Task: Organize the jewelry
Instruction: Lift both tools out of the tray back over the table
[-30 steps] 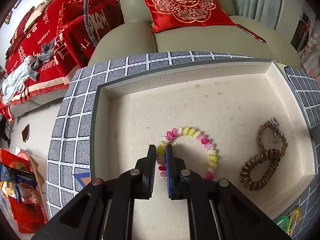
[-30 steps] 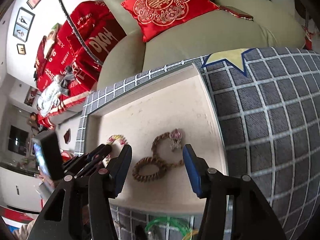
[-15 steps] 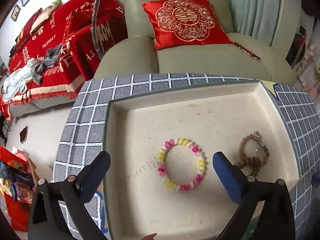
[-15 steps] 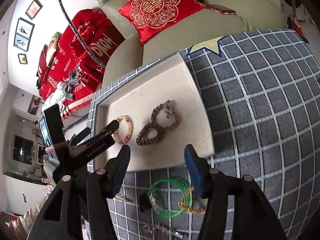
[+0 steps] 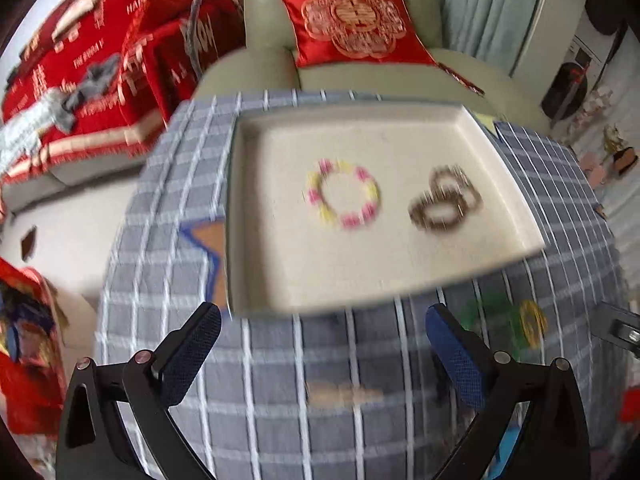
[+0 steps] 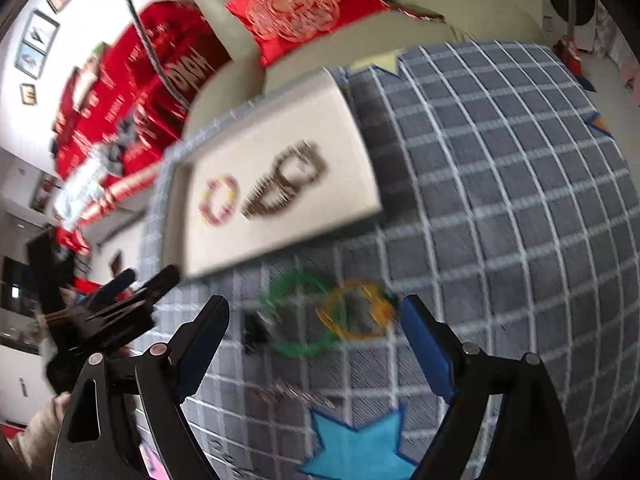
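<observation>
Left gripper [image 5: 322, 354] fingers wide open w/ nothing btwn, right gripper [image 6: 314, 346] fingers opening over green bangle [image 6: 298, 314] & yellow bangle [image 6: 358, 312] on counter [image 6: 500, 184]; bead bracelet [image 5: 342, 194] & brown bracelets [image 5: 444, 198] lie in tray [image 5: 400, 120].

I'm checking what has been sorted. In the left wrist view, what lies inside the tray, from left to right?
Pink-and-yellow bead bracelet → brown jewelry pieces, overlapping each other, both lying loose on the tray.
</observation>
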A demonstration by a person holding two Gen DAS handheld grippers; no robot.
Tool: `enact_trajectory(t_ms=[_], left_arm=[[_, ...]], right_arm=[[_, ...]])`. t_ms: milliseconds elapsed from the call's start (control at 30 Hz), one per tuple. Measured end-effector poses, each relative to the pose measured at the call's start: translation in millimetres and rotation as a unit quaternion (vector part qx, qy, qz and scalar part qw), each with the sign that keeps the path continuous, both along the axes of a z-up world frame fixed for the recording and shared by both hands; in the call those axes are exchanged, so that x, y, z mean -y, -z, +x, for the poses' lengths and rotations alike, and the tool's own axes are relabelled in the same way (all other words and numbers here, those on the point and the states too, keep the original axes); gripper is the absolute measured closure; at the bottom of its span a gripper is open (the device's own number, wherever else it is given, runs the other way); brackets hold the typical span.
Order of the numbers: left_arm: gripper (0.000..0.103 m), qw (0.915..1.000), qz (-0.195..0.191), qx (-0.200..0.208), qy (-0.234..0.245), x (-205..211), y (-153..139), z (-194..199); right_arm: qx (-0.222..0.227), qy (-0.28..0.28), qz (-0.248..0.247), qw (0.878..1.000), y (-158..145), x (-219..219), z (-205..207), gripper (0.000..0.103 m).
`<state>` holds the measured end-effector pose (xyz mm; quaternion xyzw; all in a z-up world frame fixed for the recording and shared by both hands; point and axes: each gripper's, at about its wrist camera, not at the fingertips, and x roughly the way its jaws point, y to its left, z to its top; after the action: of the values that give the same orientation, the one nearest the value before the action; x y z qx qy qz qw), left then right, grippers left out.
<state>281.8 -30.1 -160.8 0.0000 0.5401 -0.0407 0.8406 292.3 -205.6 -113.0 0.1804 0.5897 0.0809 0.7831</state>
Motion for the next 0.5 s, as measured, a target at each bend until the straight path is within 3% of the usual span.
enact_trajectory(t_ms=[233, 500], left_arm=[[0.000, 0.9993, 0.004, -0.024, 0.029, 14, 12, -41], [0.000, 0.9975, 0.013, -0.047, 0.051, 30, 25, -51]], right_arm=[[-0.034, -0.014, -0.053, 0.998, 21, 1, -22, 0.014], [-0.053, -0.032, -0.095, 0.994, 35, 3, -25, 0.014]])
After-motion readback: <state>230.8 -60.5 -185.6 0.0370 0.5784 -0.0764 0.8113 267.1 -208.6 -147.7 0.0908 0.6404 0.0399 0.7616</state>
